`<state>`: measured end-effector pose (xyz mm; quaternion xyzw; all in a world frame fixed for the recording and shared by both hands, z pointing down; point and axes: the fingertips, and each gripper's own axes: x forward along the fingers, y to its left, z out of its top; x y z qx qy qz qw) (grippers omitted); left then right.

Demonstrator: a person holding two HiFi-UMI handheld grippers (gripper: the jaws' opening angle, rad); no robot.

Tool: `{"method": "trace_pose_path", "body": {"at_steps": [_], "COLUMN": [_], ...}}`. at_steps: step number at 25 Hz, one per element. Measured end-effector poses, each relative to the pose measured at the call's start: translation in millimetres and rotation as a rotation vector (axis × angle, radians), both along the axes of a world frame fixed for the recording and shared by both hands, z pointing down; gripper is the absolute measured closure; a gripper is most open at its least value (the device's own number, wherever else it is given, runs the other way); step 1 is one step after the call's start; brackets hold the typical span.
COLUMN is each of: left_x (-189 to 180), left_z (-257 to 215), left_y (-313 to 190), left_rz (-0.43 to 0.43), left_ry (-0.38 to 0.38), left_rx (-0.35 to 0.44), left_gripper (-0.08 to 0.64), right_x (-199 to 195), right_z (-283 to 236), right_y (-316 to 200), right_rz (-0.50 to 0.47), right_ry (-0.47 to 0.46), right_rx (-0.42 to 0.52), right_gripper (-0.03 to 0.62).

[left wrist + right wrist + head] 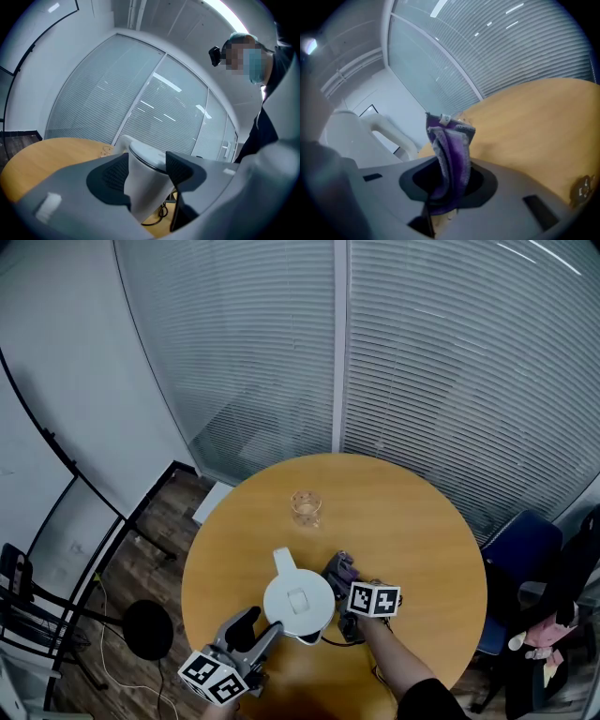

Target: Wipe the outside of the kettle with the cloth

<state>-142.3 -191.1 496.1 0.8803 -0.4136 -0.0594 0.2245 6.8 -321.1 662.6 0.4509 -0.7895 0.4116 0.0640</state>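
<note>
A white kettle (298, 601) stands near the front of the round wooden table (412, 540), its handle pointing away from me. My left gripper (261, 624) comes in from the lower left. In the left gripper view its jaws press on both sides of the kettle (143, 187), so the left gripper (146, 169) is shut on it. My right gripper (345, 589) is just right of the kettle, shut on a purple cloth (342, 568). In the right gripper view the cloth (450, 140) sticks up from the right gripper (449, 180), with the kettle (344, 133) close on the left.
A drinking glass (306, 507) stands beyond the kettle toward the table's far side. A black cord (337, 638) lies by the kettle's base. A blue chair (520, 549) is off the table's right, and a black round-based stand (148, 629) is on the floor to the left.
</note>
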Motion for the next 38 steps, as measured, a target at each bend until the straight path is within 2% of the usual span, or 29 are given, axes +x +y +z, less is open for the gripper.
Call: {"method": "trace_pose_path", "body": {"at_steps": [6,13,19,25,29,38], "left_x": [-0.7,-0.9,0.6,3.2,5.3,11.2], "left_z": [1.0,0.9,-1.7,-4.4,-2.8,15.3], "left_y": [0.7,1.0,2.2,4.8,22.8,70.8], "left_rz": [-0.004,-0.013,-0.015,-0.041,-0.026,-0.041], "left_ry": [0.005,-0.002,-0.062,-0.137,-0.184,-0.208], "left_rx": [0.001,0.017,0.062,0.104,0.098,0.054], "left_gripper": [0.308,0.308,0.308,0.308,0.308,0.310], "right_x": [8.3,13.0,25.4,38.2,47.7,48.7], "right_z": [51.4,58.3,27.2,-19.8,-51.0,-104.8], "right_y": [9.2,12.2,19.4,41.3,67.2,145.2], "right_rz": [-0.027,0.004,0.052,0.060,0.057,0.026], "right_ry": [0.140,0.163,0.169,0.128,0.099,-0.014], "right_rx": [-0.127,-0.143,-0.074,0.011,0.067,0.156], "right_gripper": [0.495,0.495,0.495,0.495,0.495,0.495]}}
